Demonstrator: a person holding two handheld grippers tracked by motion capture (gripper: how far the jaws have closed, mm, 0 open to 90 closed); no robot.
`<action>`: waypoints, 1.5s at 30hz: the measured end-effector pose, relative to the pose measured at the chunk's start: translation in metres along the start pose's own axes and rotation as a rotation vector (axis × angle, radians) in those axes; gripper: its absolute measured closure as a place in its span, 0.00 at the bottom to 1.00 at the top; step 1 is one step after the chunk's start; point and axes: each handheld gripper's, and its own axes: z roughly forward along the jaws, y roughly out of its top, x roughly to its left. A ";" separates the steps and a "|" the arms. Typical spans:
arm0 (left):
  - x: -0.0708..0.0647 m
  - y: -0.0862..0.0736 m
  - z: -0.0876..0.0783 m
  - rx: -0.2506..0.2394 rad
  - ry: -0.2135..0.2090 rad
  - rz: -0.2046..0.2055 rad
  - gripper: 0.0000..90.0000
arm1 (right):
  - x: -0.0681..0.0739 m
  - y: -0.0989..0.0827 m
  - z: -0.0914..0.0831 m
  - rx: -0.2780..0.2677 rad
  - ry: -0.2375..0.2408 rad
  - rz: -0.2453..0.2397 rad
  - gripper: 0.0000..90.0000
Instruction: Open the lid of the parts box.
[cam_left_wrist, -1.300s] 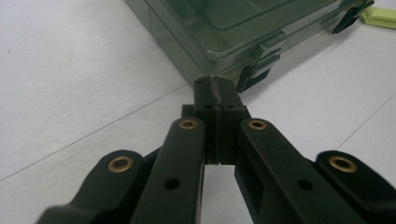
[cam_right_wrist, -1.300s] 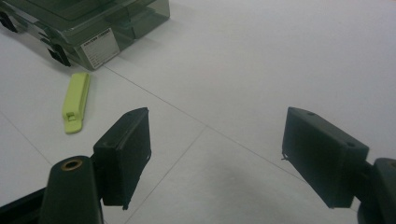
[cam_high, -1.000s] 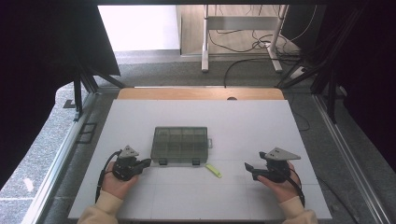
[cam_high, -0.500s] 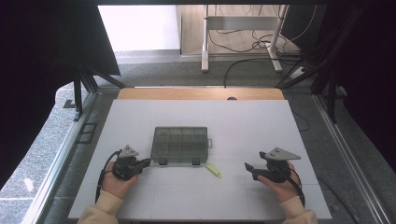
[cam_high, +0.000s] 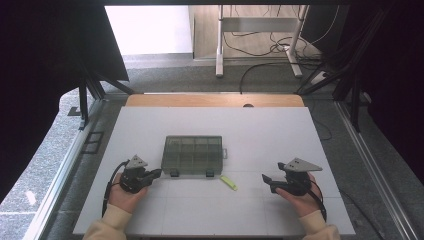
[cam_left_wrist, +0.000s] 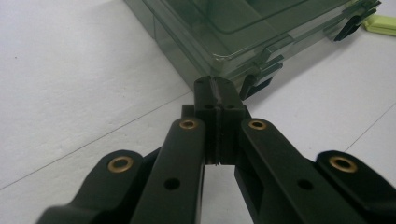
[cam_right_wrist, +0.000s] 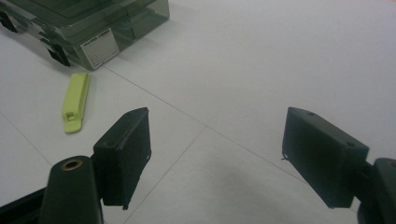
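Smoky plastic organizer box mid-desk; left claw pressed together at its near-left corner, right claw spread, well right of it.

High view is looking down over the tabletop; both gripper views, riding low, are sharing the compartment box.

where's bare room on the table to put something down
Free: the far strip between the box and the wooden edge, and the stretch right of the box, beyond the right gripper. Crowded: the near middle, with left gripper, box latches and yellow clip.
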 end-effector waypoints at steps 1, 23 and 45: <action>0.000 0.000 0.000 -0.002 0.000 -0.001 1.00 | 0.000 0.000 0.000 0.000 0.000 0.000 0.26; 0.004 0.007 -0.005 -0.083 -0.044 -0.024 1.00 | 0.021 0.023 0.025 -0.022 0.073 -0.068 0.26; 0.005 0.008 -0.005 -0.091 -0.040 -0.026 1.00 | 0.055 0.058 0.073 -0.015 0.143 -0.172 0.27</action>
